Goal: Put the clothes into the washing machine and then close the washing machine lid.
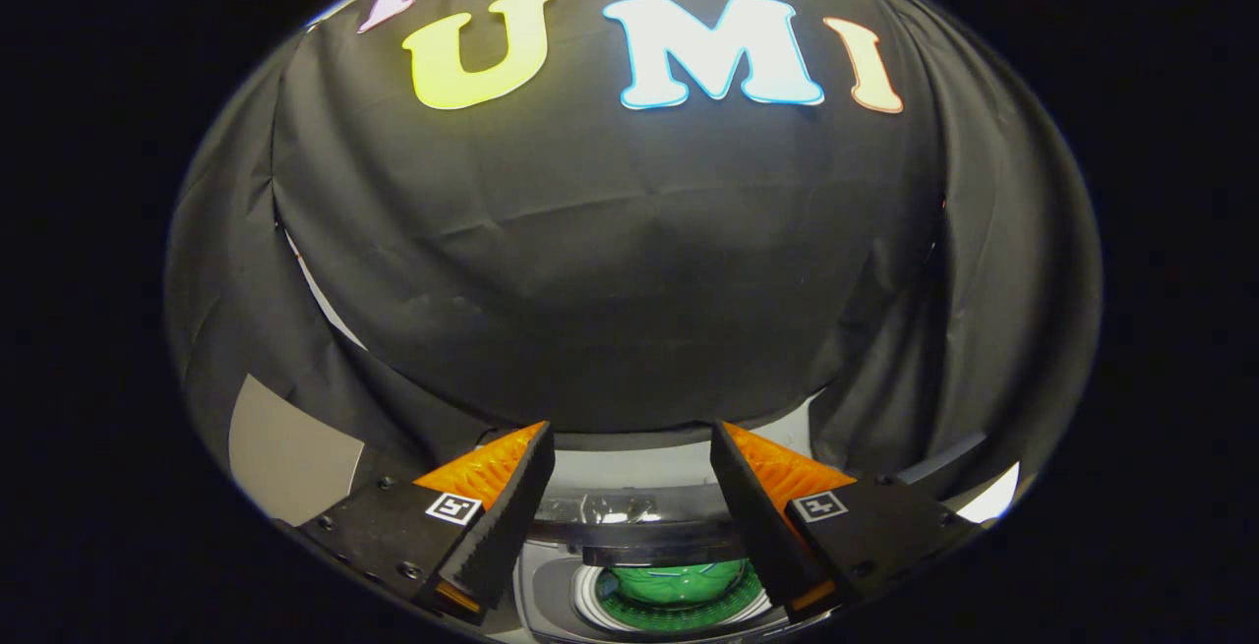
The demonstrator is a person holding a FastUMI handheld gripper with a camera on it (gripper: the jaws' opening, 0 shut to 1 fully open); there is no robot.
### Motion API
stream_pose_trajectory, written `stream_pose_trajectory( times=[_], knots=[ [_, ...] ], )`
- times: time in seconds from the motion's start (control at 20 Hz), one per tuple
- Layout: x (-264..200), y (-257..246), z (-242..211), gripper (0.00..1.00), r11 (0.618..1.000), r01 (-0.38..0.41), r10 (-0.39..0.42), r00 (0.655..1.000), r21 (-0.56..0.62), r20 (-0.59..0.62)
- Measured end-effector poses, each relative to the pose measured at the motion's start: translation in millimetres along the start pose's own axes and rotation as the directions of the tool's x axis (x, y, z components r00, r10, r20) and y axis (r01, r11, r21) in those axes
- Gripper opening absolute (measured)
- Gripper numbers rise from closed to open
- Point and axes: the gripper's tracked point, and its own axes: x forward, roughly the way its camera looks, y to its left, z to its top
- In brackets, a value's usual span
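Note:
My gripper (631, 438) is open, its two fingers spread wide with nothing between them. Below and between the fingers sits the washing machine (551, 590), seen from above. Its round drum opening shows a green garment (674, 580) lying inside. The dark lid (639, 531) stands raised at the far side of the opening, just behind the drum. The fingers hover above the machine and touch neither the lid nor the garment.
The black cloth wall (610, 261) rises close behind the machine. A pale grey panel (290, 462) shows at the lower left beyond the left finger, and a white surface (993, 497) glints at the lower right.

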Motion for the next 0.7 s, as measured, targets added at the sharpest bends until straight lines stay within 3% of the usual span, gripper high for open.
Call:
stream_pose_trajectory(
  times=[0.25, 0.45, 0.7],
  knots=[
    [1.8, 1.1, -5.2, 0.98, 1.000, 0.002, -0.002, 1.000, 0.005, -0.012],
    [4.9, -5.2, -1.5, 0.99, 0.990, 0.016, -0.017, 1.000, -0.138, -0.007],
    [-0.9, -0.1, -16.7, 0.99, 0.992, 0.008, -0.009, 1.000, -0.127, -0.007]
  ],
)
